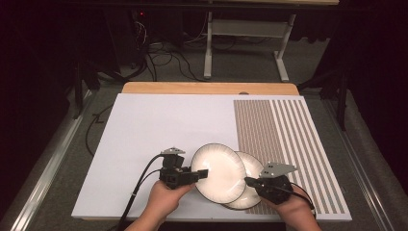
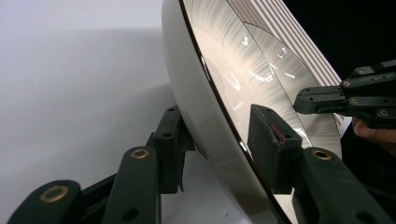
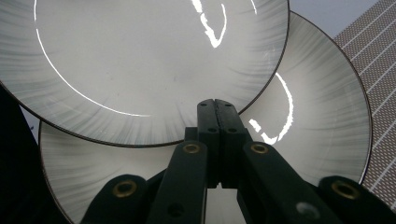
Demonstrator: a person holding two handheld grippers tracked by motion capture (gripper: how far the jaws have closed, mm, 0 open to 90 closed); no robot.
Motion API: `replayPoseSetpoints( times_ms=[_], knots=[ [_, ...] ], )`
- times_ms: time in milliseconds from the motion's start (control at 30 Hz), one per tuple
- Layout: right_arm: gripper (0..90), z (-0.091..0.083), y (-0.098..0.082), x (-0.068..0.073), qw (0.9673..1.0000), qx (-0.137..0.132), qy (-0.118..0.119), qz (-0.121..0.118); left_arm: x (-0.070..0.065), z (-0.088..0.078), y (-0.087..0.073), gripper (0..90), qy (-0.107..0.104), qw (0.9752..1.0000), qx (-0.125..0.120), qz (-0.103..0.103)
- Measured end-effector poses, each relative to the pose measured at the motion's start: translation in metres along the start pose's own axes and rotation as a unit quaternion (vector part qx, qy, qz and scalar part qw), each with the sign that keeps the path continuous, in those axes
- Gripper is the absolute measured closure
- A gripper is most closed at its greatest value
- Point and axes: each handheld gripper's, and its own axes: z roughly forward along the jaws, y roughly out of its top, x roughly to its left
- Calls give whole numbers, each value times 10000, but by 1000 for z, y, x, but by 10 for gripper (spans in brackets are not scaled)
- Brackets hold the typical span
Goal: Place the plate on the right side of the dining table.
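Two pale plates with dark rims overlap near the front edge of the white board. The upper plate lies partly over the lower plate. My left gripper comes in from the left and is shut on the upper plate's rim, one pad under it and one on its face; the left gripper holds it tilted. My right gripper is shut with nothing in it. In its own view the right gripper points over the lower plate, right at the upper plate's edge.
A striped brown-and-white mat covers the board's right part, and the lower plate lies partly on it. A wooden table edge shows behind the board. Cables and a white table frame stand on the floor beyond.
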Motion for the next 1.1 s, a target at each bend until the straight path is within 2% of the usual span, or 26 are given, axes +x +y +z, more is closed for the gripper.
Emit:
replayPoseSetpoints(
  times_ms=[133,433,633,867,1100],
  knots=[
    [900,-2,1,0,10000,-59,-8,-17,-1,0,-1,632,116,9999,-36,63],
    [900,-4,0,0,10000,-47,-49,24,-2,-1,-1,660,87,9999,-131,60],
    [900,-5,0,0,10000,-68,-49,-12,0,-3,-2,676,25,9997,-262,19],
    [900,-9,0,-2,9997,-230,-53,13,-1,-9,-2,714,-100,9989,-465,9],
    [899,-12,-1,-4,9993,-346,-108,75,-2,-16,-3,752,-200,9972,-724,39]
  ],
)
